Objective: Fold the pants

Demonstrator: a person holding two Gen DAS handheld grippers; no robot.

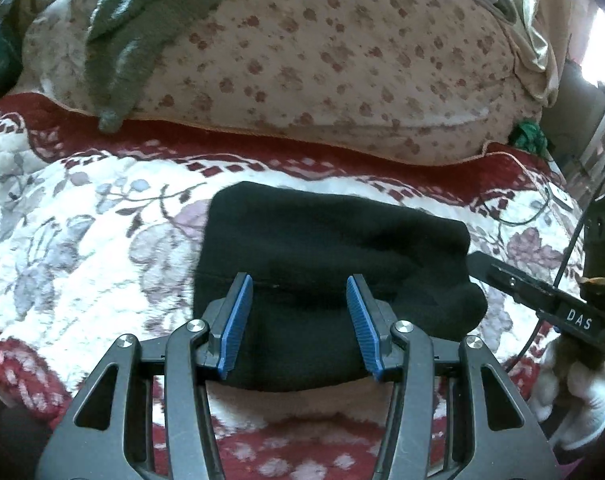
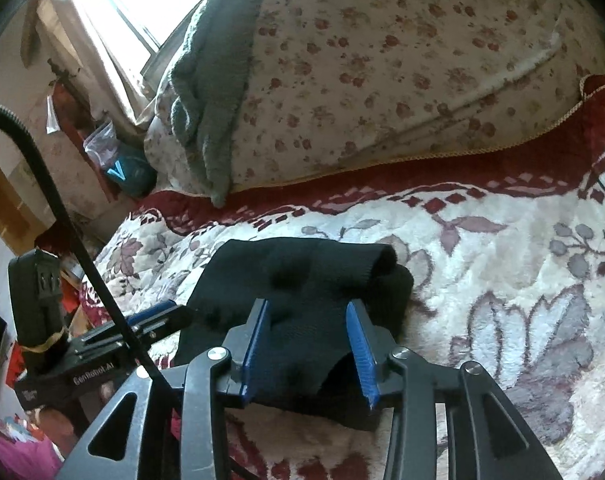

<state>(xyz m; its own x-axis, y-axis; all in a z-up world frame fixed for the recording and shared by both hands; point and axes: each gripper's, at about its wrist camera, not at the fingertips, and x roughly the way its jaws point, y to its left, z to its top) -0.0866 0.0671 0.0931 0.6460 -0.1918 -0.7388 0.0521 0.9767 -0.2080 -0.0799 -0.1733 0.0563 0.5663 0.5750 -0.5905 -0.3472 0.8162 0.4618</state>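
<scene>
Left wrist view: left hand-held gripper (image 1: pixel 299 286) gapes wide, empty, above folded black pants (image 1: pixel 326 248); right hand-held gripper (image 2: pixel 307 310) likewise parted, gripping nothing, over them on the bed (image 2: pixel 502 260).

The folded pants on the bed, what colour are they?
The pants are plain black, without any pattern. The left wrist view shows them best.

One pair of black pants (image 1: pixel 326 248), folded into a compact bundle, lies at the centre. One red and white floral blanket (image 1: pixel 82 216) spreads beneath it. One large flower-print pillow (image 1: pixel 322 60) sits at twelve o'clock, and one grey-green knitted cloth (image 1: pixel 134 40) is draped over it at eleven o'clock. Two grippers appear: the left gripper (image 1: pixel 300 284) at six o'clock and the right gripper (image 1: pixel 478 264) at three o'clock, each with two blue pads.
</scene>
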